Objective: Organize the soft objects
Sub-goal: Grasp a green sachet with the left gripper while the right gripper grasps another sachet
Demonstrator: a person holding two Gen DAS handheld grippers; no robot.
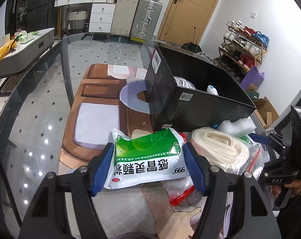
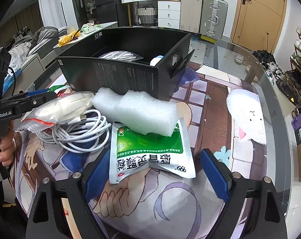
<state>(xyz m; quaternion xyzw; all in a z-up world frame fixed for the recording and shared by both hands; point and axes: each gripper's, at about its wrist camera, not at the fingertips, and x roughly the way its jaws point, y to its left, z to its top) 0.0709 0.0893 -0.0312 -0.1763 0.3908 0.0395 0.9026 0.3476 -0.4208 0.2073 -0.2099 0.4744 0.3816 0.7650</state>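
A green and white medicine pouch sits between the blue pads of my left gripper, which is shut on it. A second green and white pouch lies on the mat between the spread fingers of my right gripper, which is open around it without touching. A white foam block rests on that pouch's far end. A zip bag of cream tubing lies to the right of the left gripper and also shows in the right wrist view. An open black box holds a white bag.
A coiled white cable lies left of the foam. The printed mat covers a glass table whose curved edge runs on the right. Suitcases, drawers and a shoe rack stand behind.
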